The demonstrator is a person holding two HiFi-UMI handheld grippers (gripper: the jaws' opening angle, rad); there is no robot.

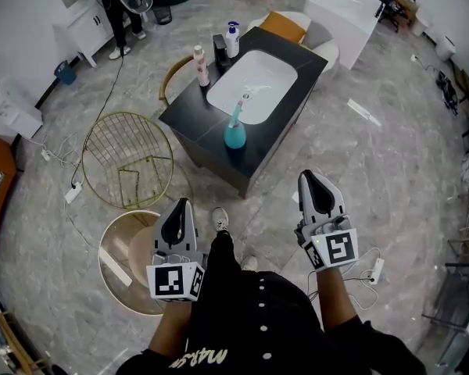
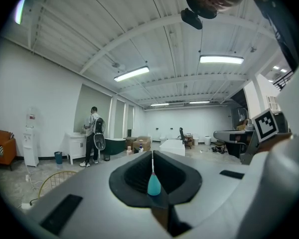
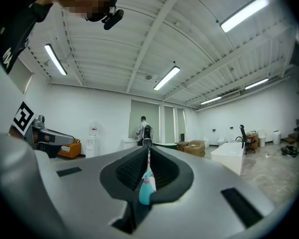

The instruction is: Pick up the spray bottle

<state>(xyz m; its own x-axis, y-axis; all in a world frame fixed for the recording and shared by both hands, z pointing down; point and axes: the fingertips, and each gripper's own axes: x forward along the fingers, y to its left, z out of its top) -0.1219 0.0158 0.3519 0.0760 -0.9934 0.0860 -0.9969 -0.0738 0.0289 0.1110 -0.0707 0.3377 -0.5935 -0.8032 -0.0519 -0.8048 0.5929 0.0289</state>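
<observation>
Step in hand, judged from the layout: approach. The spray bottle (image 1: 235, 131) stands upright on the dark surface (image 1: 301, 73), near its front edge and just beside the white basin (image 1: 258, 80), well apart from both grippers. The left gripper (image 1: 179, 209) and the right gripper (image 1: 316, 182) have their jaws pressed together and hold nothing. The next move calls for closing in, spreading one gripper's jaws and aligning them around the bottle's body.

Spray bottle (image 1: 235, 133) on counter (image 1: 189, 120), before basin (image 1: 258, 84)
</observation>
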